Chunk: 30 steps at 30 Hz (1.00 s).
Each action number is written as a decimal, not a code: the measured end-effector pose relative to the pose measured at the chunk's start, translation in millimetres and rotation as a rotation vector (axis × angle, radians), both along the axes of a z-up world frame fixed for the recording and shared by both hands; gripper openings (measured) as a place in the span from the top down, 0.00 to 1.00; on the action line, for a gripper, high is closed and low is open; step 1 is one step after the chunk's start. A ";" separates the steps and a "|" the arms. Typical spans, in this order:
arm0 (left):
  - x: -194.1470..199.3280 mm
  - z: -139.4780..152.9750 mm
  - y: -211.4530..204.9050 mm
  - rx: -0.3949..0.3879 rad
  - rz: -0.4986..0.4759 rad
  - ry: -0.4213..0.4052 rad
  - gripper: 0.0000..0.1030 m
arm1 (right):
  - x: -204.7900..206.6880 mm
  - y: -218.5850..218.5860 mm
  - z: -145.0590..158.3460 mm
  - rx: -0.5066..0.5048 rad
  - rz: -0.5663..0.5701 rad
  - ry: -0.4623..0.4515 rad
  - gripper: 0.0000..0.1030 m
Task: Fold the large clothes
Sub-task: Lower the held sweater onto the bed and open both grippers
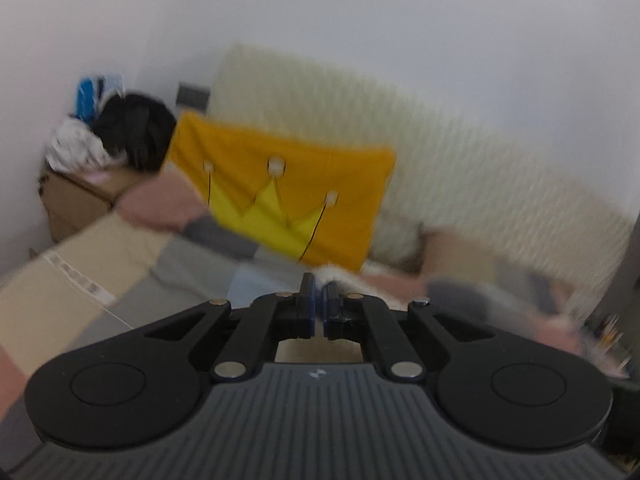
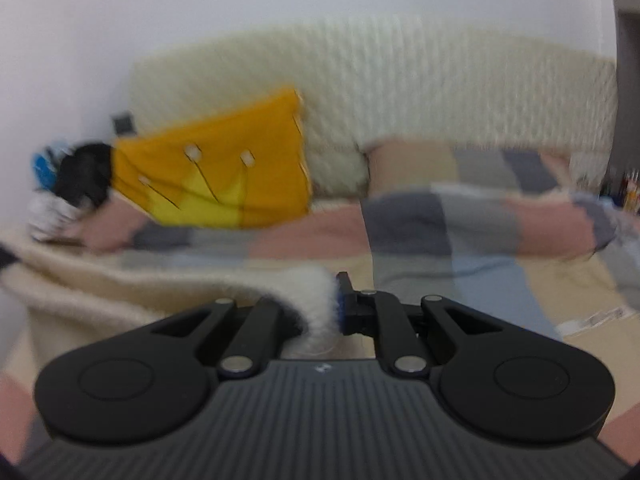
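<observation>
Your left tool pinches a fluffy cream garment. Your right tool clamps its fleecy edge above the patchwork bed.

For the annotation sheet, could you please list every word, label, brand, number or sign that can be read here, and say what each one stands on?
No text can be read in either view.
Small pale logo on the left gripper body: too small to read.
The same mark on the right gripper body: too small to read.
White printed strip on the patchwork bedcover: blurred, illegible.
Yellow crown on the orange pillow: a picture, no lettering.
</observation>
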<state>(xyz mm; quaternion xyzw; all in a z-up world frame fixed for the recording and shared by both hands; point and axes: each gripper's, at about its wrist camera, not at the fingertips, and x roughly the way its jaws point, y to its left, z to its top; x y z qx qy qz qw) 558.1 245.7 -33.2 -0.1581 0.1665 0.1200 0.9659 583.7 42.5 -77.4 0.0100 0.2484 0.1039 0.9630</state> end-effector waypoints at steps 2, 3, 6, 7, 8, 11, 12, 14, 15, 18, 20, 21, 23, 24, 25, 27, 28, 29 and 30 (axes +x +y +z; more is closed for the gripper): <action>49.3 -51.2 7.2 0.005 -0.008 0.057 0.96 | 31.5 6.8 -35.6 -0.013 -0.015 0.027 0.89; 72.2 -73.4 13.5 -0.005 -0.014 0.085 0.96 | 46.1 10.9 -55.1 -0.024 -0.021 0.045 0.89; 128.1 -133.7 37.9 -0.036 -0.031 0.171 0.96 | 75.2 14.4 -104.1 -0.042 -0.040 0.117 0.89; 142.0 -150.4 43.5 -0.045 -0.034 0.194 0.96 | 81.5 15.2 -116.6 -0.045 -0.038 0.132 0.89; 155.0 -165.5 46.7 -0.051 -0.039 0.213 0.96 | 87.6 14.6 -127.3 -0.045 -0.040 0.148 0.89; 184.9 -198.5 59.3 -0.042 -0.051 0.261 0.96 | 98.8 13.9 -151.5 -0.031 -0.039 0.181 0.89; 193.2 -208.2 60.8 -0.044 -0.055 0.280 0.96 | 99.4 13.0 -155.5 -0.035 -0.036 0.187 0.89; 182.3 -208.8 60.9 -0.063 -0.060 0.309 0.96 | 104.9 12.1 -165.3 -0.033 -0.035 0.215 0.89; 187.9 -214.6 62.7 -0.071 -0.059 0.321 0.96 | 111.4 11.6 -171.4 -0.023 -0.034 0.223 0.89; 186.0 -215.9 59.7 -0.068 -0.072 0.354 0.95 | 116.8 11.6 -170.0 -0.020 -0.024 0.247 0.87; 181.4 -208.7 58.0 -0.064 -0.080 0.356 0.95 | 121.2 10.9 -169.4 -0.012 -0.020 0.264 0.87; 181.7 -206.6 57.5 -0.058 -0.084 0.361 0.94 | 122.0 9.3 -168.3 -0.002 -0.022 0.277 0.85; 179.1 -198.4 54.5 -0.036 -0.085 0.382 0.82 | 123.1 4.5 -165.8 0.020 -0.035 0.295 0.79; 173.4 -189.7 51.8 -0.026 -0.085 0.392 0.63 | 121.4 1.0 -162.7 0.035 -0.042 0.306 0.73; 170.9 -184.1 51.5 -0.021 -0.086 0.398 0.50 | 121.0 -2.7 -160.8 0.050 -0.045 0.317 0.70; 160.1 -169.8 50.9 -0.041 -0.131 0.380 0.33 | 114.7 -11.7 -153.8 0.088 -0.060 0.331 0.50; 153.4 -161.7 49.7 -0.045 -0.151 0.363 0.33 | 110.7 -15.8 -149.9 0.108 -0.065 0.337 0.45; 146.9 -153.8 47.0 -0.036 -0.162 0.357 0.32 | 104.8 -19.1 -144.9 0.122 -0.065 0.339 0.41; 140.3 -146.0 43.5 -0.026 -0.176 0.356 0.30 | 98.2 -20.9 -139.6 0.122 -0.059 0.339 0.40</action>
